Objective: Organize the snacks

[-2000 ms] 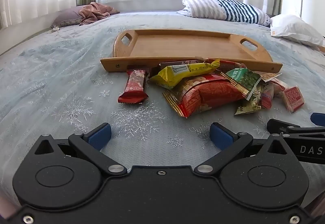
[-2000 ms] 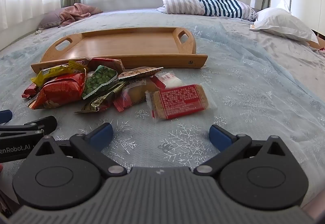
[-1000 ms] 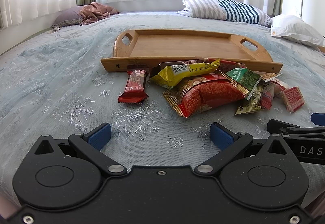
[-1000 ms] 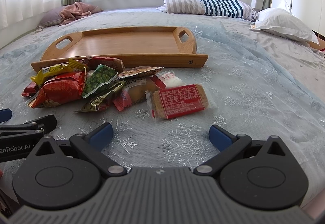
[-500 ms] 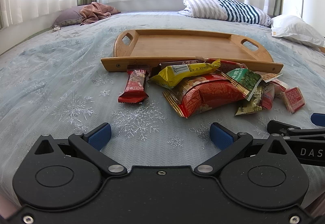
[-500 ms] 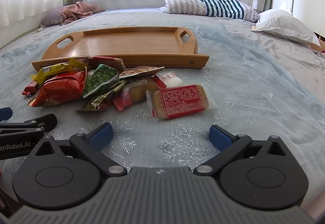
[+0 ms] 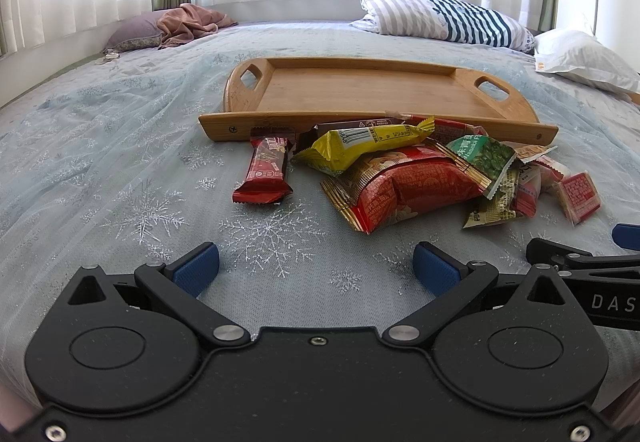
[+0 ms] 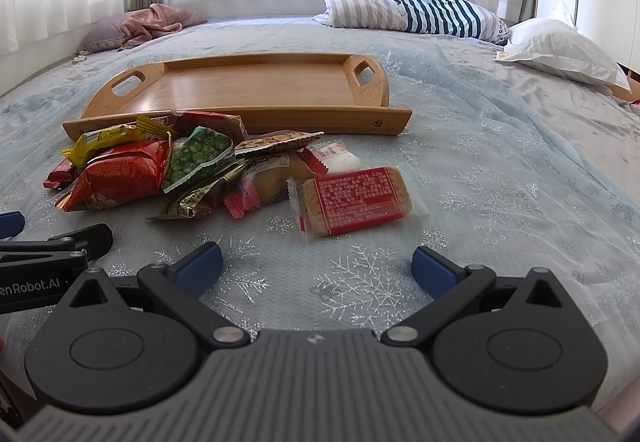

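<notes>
A pile of snack packets lies on the bedspread in front of an empty wooden tray [image 7: 368, 91] [image 8: 256, 85]. Among them are a red bar [image 7: 266, 169], a yellow packet [image 7: 364, 143], a large red bag [image 7: 412, 187] [image 8: 116, 173], a green pea packet [image 7: 482, 153] [image 8: 198, 157] and a clear-wrapped biscuit with a red label [image 8: 354, 199] [image 7: 578, 193]. My left gripper [image 7: 316, 268] is open, low over the bedspread, short of the pile. My right gripper [image 8: 316, 266] is open too, just short of the biscuit. Each gripper shows at the edge of the other's view.
A striped pillow [image 7: 444, 19] and a white pillow [image 7: 584, 57] lie at the far right of the bed. A pink cloth on a purple cushion [image 7: 176, 25] sits at the far left. White curtains hang behind the bed.
Both views have shifted only slightly over the two seconds. The grippers stay open and the snacks have not moved.
</notes>
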The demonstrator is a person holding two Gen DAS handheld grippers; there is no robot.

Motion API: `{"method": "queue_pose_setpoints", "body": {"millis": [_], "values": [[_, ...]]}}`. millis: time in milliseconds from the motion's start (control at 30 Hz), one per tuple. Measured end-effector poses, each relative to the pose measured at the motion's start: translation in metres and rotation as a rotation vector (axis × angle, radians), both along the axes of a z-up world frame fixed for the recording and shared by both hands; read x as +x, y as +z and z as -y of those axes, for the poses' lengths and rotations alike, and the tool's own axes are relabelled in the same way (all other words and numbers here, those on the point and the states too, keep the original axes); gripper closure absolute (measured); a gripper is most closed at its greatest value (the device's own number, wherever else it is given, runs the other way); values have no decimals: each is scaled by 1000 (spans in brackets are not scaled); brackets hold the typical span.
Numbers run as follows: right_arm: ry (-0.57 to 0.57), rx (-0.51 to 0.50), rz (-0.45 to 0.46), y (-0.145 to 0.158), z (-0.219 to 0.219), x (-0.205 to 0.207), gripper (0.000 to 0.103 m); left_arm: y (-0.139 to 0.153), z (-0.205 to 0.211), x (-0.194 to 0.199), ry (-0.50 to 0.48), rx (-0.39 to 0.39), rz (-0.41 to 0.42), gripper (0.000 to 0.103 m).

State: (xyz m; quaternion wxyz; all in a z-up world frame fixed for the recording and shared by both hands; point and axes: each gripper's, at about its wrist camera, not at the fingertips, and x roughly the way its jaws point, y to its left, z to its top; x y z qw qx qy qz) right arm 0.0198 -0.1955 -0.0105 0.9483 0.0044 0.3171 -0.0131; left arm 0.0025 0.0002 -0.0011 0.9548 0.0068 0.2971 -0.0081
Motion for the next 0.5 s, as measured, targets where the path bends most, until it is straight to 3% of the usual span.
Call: {"method": "queue_pose_setpoints", "body": {"millis": [500], "values": [[-1,10,-6,1,1,0,0,0,-1,1,0,1,-1,0]]}}
